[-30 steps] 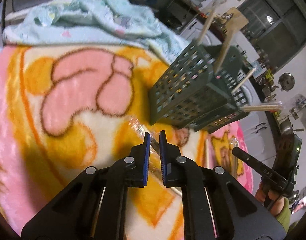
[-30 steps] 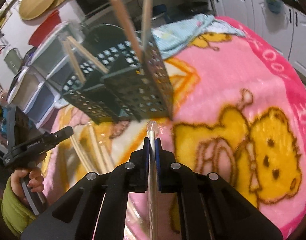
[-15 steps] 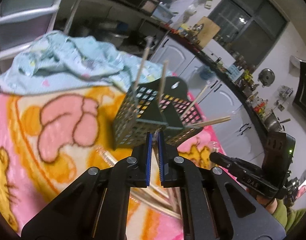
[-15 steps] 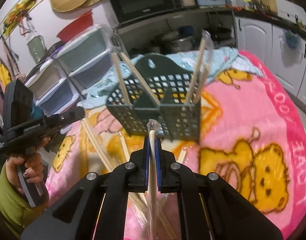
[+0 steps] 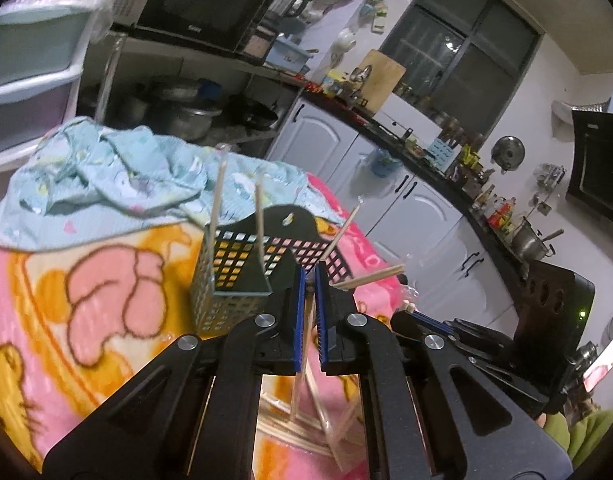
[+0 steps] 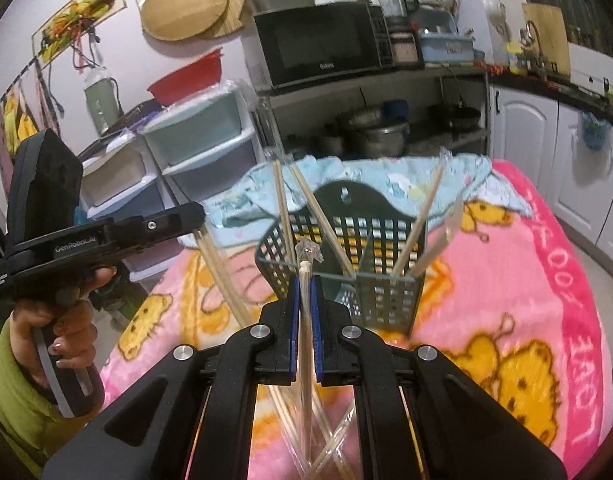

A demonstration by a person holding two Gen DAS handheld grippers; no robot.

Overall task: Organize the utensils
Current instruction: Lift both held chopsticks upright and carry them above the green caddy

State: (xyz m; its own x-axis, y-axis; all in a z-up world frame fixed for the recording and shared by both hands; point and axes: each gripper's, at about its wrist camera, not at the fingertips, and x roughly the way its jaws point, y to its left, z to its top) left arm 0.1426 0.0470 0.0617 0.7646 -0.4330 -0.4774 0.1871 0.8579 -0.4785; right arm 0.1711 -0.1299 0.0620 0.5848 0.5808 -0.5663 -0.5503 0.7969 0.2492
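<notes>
A dark green mesh utensil basket (image 5: 242, 280) (image 6: 386, 240) stands on the pink cartoon blanket (image 5: 86, 300) (image 6: 506, 320), with several wrapped wooden chopsticks (image 5: 218, 208) (image 6: 422, 216) standing in it. My left gripper (image 5: 309, 280) is shut on a wrapped chopstick (image 5: 300, 376) that hangs down, right beside the basket. My right gripper (image 6: 304, 282) is shut on another wrapped chopstick (image 6: 305, 320), its tip just in front of the basket's rim. The left gripper also shows at the left of the right wrist view (image 6: 186, 216), holding chopsticks (image 6: 222, 276).
More wrapped chopsticks (image 5: 306, 436) (image 6: 326, 440) lie on the blanket below the grippers. A crumpled light blue cloth (image 5: 106, 184) (image 6: 386, 180) lies behind the basket. Plastic drawers (image 6: 194, 152), a microwave shelf (image 6: 326, 52) and white cabinets (image 5: 406, 208) stand beyond.
Both grippers have risen from the blanket with their chopsticks. The basket now sits lower and smaller in both views, seen from above its rim.
</notes>
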